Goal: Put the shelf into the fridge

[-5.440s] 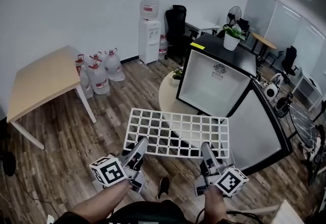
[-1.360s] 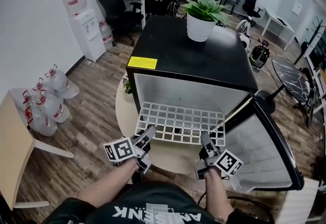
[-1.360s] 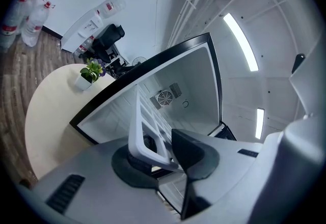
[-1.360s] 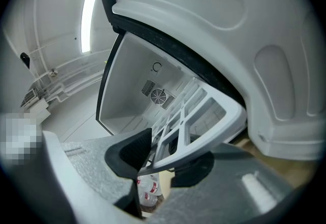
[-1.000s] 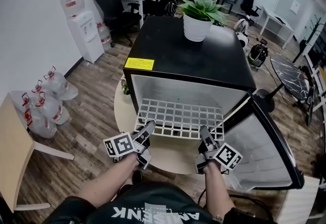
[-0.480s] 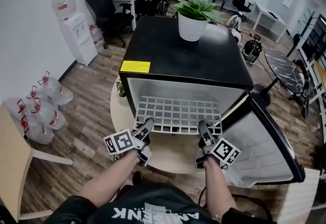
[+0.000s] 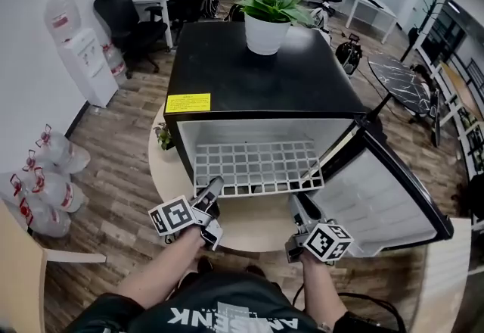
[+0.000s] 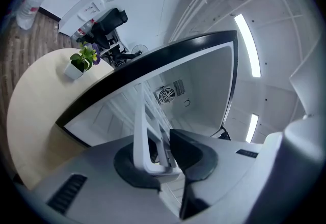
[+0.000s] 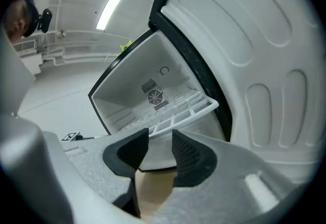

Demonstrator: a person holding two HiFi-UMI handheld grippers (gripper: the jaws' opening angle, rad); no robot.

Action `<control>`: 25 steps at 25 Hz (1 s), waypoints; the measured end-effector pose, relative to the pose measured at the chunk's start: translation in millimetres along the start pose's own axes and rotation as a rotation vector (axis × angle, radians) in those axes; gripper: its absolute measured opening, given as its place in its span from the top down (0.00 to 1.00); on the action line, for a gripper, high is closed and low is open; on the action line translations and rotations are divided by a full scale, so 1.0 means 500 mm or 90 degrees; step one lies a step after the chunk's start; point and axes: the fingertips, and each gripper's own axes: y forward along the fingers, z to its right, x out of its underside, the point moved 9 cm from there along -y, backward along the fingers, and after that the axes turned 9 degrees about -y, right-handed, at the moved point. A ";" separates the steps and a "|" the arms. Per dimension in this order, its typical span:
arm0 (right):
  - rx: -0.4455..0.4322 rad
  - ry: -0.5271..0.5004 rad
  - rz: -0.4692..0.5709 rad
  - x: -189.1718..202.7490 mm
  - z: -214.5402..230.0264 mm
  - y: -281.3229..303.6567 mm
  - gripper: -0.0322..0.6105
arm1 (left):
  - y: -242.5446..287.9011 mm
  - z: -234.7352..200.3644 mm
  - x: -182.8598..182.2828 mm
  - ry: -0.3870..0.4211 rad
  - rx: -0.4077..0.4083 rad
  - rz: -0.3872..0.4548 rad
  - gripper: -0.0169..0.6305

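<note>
— At the fridge opening, where is the shelf?
— It lies flat inside the cavity, with its near edge at the front. The door stands open to the right.
— Left gripper?
— Its jaws have just been closing and now clamp the shelf's near left rim.
— Right gripper?
— Its jaws have just been opening. They are spread wide and empty, just short of the shelf's near right edge.
</note>
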 end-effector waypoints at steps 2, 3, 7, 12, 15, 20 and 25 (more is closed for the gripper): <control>0.026 -0.042 -0.001 0.000 -0.007 0.001 0.76 | 0.005 -0.001 -0.002 0.005 0.003 -0.016 0.87; 0.042 -0.060 -0.002 -0.003 -0.004 -0.005 0.82 | 0.010 0.004 0.005 0.006 0.005 -0.025 0.87; 0.072 -0.099 -0.001 -0.015 0.018 -0.023 0.91 | 0.034 0.028 0.034 0.011 0.017 -0.050 0.87; 0.068 -0.130 -0.002 0.014 -0.009 -0.002 0.91 | 0.011 0.004 0.006 0.012 0.015 -0.063 0.87; 0.054 -0.151 -0.007 0.017 -0.024 0.002 0.91 | -0.005 0.002 -0.002 0.012 0.011 -0.052 0.87; 0.030 -0.157 0.002 0.006 -0.008 -0.003 0.92 | 0.004 0.011 0.008 0.011 0.011 -0.030 0.87; 0.014 -0.149 -0.008 -0.004 0.018 -0.011 0.92 | 0.020 0.019 0.028 0.005 -0.006 -0.005 0.87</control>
